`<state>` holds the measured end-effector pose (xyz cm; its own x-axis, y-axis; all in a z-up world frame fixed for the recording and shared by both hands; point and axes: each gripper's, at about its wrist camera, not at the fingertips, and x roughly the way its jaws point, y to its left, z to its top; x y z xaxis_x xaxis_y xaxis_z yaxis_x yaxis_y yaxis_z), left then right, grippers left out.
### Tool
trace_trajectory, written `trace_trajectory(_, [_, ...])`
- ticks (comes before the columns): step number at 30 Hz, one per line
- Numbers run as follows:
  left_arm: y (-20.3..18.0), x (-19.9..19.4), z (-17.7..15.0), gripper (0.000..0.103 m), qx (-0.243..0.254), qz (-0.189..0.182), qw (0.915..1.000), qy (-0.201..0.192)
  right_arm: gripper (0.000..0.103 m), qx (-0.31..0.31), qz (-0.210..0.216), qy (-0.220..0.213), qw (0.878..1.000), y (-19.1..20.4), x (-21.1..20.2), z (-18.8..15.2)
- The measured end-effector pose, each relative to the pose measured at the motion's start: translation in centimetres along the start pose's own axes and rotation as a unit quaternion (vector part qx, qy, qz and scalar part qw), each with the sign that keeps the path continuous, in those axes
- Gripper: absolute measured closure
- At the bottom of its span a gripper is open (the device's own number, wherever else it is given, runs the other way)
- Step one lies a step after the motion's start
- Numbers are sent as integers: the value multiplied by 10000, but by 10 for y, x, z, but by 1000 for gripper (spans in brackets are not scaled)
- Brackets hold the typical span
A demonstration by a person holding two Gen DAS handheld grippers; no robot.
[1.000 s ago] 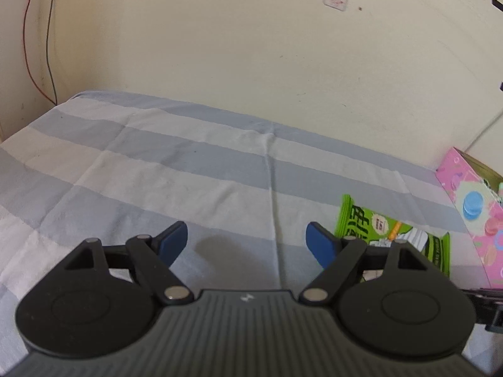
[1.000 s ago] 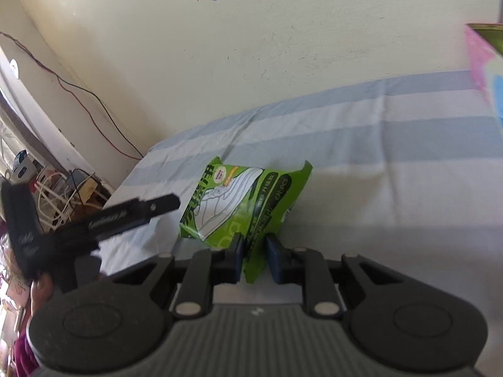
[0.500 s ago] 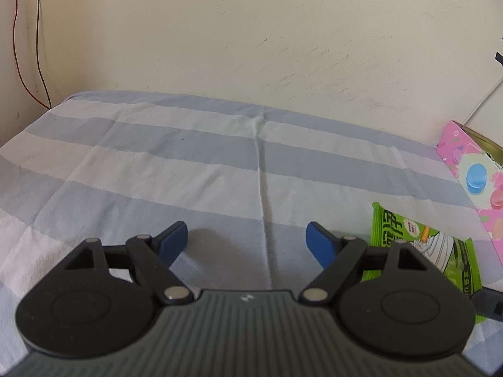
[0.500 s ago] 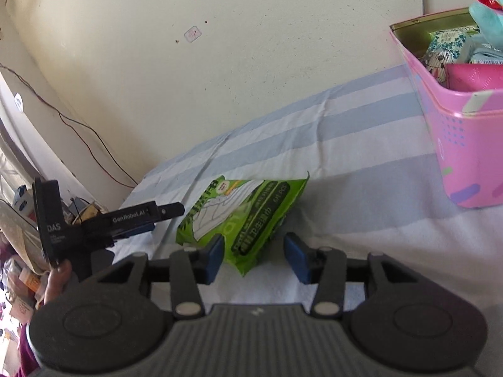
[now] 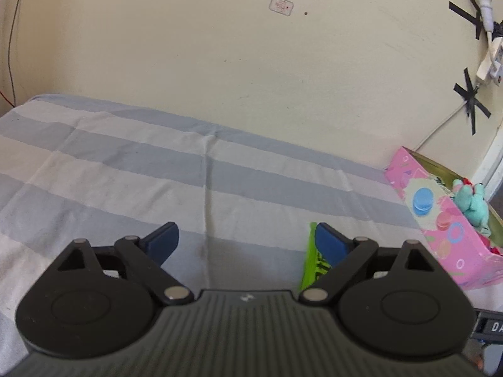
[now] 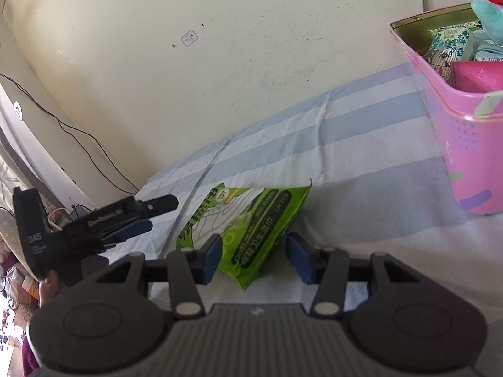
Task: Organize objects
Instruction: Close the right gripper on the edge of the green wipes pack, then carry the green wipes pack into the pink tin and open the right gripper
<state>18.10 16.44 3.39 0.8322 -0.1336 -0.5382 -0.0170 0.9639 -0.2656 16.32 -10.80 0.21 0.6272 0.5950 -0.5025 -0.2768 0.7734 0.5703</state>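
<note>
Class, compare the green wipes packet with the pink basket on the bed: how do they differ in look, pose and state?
The green wipes packet is a flat, soft pouch lying on the striped sheet; the pink basket is a rigid tub standing upright. The packet looks sealed with printed text and a shoe picture, while the basket is open-topped and filled with items, including a teal plush toy. Both rest on the sheet, apart from each other.

One green packet lies on one striped sheet — one pink basket too. One soft teal toy sits inside. Two grippers — left gripper, right gripper.
</note>
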Motion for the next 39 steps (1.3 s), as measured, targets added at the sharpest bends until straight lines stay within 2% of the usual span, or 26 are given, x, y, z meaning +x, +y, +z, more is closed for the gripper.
trace_trajectory(4, [-6, 18, -5, 10, 38, -294, 9991, 291, 56, -8, 4, 7, 10000, 2, 4, 1])
trace_trajectory(6, [-12, 20, -7, 13, 200, -285, 9991, 257, 58, 6, 26, 21, 10000, 2, 6, 2])
trace_trajectory(7, [-14, 22, -8, 20, 234, -382, 9985, 322, 61, 9, 7, 35, 10000, 2, 6, 3])
trace_trajectory(8, [-18, 22, -9, 21, 343, -388, 9982, 305, 68, 27, -6, 59, 10000, 2, 7, 3])
trace_trajectory(9, [-23, 21, -12, 23, 438, -449, 9975, 313, 70, 48, 24, 84, 10000, 2, 7, 2])
trace_trajectory(10, [-27, 21, -13, 33, 534, -587, 9963, 339, 71, 39, 30, 93, 9999, 2, 7, 2])
trace_trajectory(11, [-29, 20, -14, 43, 583, -804, 9943, 395, 73, 21, 32, 98, 9999, 3, 5, 1])
trace_trajectory(13, [-32, 17, -17, 53, 442, -1302, 9886, 621, 76, 10, 69, 111, 9999, 5, 1, -2])
trace_trajectory(16, [-53, 3, -23, 53, 509, -1252, 9886, 665, 78, -49, 63, 50, 10000, 8, -18, -7])
trace_trajectory(19, [-87, -15, -16, 53, 582, -1411, 9874, 422, 78, -87, 111, -278, 9995, 2, -54, -4])
trace_trajectory(22, [-137, -29, 1, 53, 874, -1714, 9813, 114, 78, -164, 70, -904, 9957, -8, -102, 12])
trace_trajectory(25, [-201, -23, 11, 52, 1260, -1971, 9721, 169, 78, -292, -348, -1397, 9891, -26, -149, 33])
trace_trajectory(28, [-265, 2, 8, 52, 1697, -2031, 9634, 435, 78, -159, -753, -1537, 9851, -62, -180, 56])
trace_trajectory(31, [-320, 38, 3, 54, 1952, -2020, 9554, 910, 78, 157, -975, -1410, 9851, -108, -195, 80])
trace_trajectory(32, [-334, 46, 2, 54, 2043, -2009, 9528, 1007, 81, 251, -976, -1335, 9859, -122, -196, 87])
trace_trajectory(36, [-386, 64, 4, 57, 2663, -1714, 9452, 795, 85, 456, -1433, -1039, 9832, -171, -180, 116])
trace_trajectory(38, [-397, 78, 7, 52, 2786, -1463, 9463, 741, 85, 440, -1631, -1073, 9798, -184, -170, 128])
trace_trajectory(39, [-400, 86, 9, 52, 2795, -1362, 9475, 751, 82, 361, -1903, -1158, 9742, -188, -167, 133])
